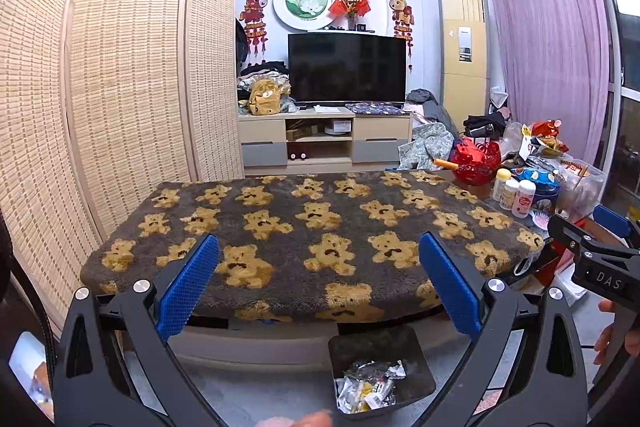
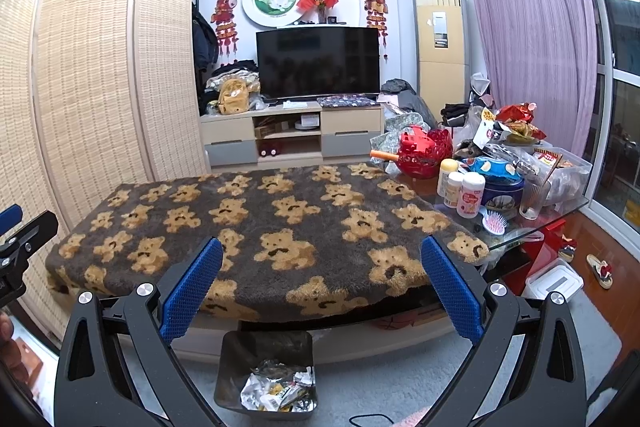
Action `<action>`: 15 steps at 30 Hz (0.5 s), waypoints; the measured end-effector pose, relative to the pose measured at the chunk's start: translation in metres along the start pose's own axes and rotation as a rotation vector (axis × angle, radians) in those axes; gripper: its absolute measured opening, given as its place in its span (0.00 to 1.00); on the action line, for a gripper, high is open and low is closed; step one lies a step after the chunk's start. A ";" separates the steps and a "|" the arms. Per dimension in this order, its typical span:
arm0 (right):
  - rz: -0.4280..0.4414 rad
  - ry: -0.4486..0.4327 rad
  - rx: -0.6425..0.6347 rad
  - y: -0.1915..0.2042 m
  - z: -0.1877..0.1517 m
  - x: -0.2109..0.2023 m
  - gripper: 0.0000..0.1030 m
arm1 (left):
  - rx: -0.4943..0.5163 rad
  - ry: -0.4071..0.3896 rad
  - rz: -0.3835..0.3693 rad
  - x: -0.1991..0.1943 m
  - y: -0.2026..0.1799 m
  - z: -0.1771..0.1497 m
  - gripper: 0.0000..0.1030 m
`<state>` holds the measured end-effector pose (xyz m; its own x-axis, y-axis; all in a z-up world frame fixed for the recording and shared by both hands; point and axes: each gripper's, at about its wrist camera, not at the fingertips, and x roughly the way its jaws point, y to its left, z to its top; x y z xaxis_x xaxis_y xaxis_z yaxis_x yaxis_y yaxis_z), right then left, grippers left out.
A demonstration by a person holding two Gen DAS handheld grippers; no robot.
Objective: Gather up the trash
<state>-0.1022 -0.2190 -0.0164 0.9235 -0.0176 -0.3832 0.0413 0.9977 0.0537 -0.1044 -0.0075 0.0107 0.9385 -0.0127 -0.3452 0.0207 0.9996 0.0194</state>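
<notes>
A black trash bin (image 1: 382, 367) (image 2: 266, 373) stands on the floor in front of the table, with several crumpled wrappers (image 1: 370, 385) (image 2: 280, 387) inside. The table's bear-patterned brown blanket (image 1: 312, 227) (image 2: 256, 227) shows no loose trash. My left gripper (image 1: 318, 247) is open, held above the bin and the table's near edge, nothing between its blue pads. My right gripper (image 2: 322, 251) is open too, also empty, at the same height. In the left wrist view the right gripper's black body (image 1: 592, 251) shows at the right edge.
Clutter fills the table's right end: a red basket (image 2: 424, 151), white bottles (image 2: 464, 193), a blue tin (image 2: 500, 187), snack bags (image 2: 516, 131), a pink hairbrush (image 2: 494, 221). A woven folding screen (image 1: 120, 67) stands left. A TV cabinet (image 1: 324, 139) is behind. A white box (image 2: 554, 283) sits on the floor right.
</notes>
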 end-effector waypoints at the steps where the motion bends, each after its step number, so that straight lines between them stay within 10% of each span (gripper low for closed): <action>1: 0.001 0.001 0.000 0.003 -0.001 0.000 0.97 | -0.001 -0.003 -0.008 -0.001 -0.001 0.000 0.92; 15: 0.002 -0.001 0.002 -0.003 0.000 0.001 0.97 | 0.024 -0.014 -0.038 -0.006 -0.005 -0.003 0.92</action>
<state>-0.1008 -0.2218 -0.0167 0.9238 -0.0158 -0.3825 0.0403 0.9976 0.0561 -0.1108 -0.0126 0.0100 0.9415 -0.0509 -0.3332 0.0641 0.9975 0.0290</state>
